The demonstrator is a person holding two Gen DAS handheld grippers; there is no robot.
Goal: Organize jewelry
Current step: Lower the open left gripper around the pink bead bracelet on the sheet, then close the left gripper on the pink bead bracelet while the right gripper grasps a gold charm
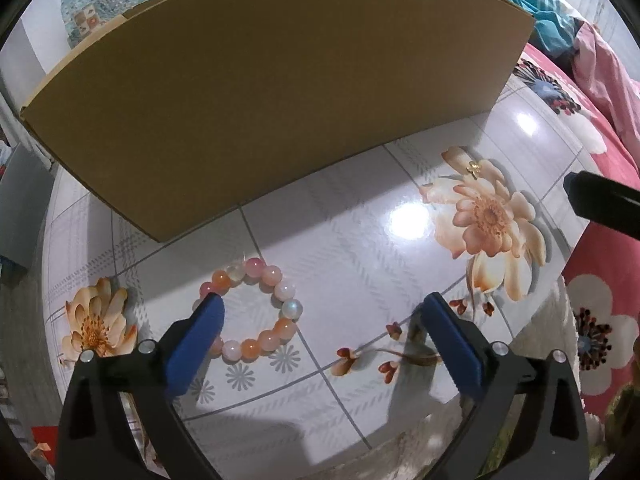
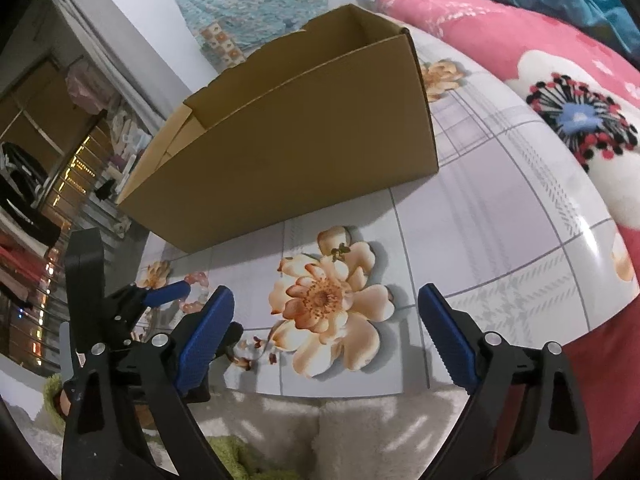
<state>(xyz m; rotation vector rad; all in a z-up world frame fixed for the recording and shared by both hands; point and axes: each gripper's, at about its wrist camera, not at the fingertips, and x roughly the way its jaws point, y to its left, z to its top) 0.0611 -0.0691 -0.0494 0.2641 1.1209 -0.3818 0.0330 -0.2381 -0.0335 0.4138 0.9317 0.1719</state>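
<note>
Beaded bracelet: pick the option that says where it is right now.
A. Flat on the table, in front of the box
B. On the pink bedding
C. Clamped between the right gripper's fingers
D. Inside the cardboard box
A: the beaded bracelet lies flat on the flower-print table, on the near side of the cardboard box, with the left gripper open over it.

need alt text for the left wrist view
A pink and orange bead bracelet lies on a flower-print table, between the open blue fingers of the left hand-held gripper. A cardboard box stands behind it.
</note>
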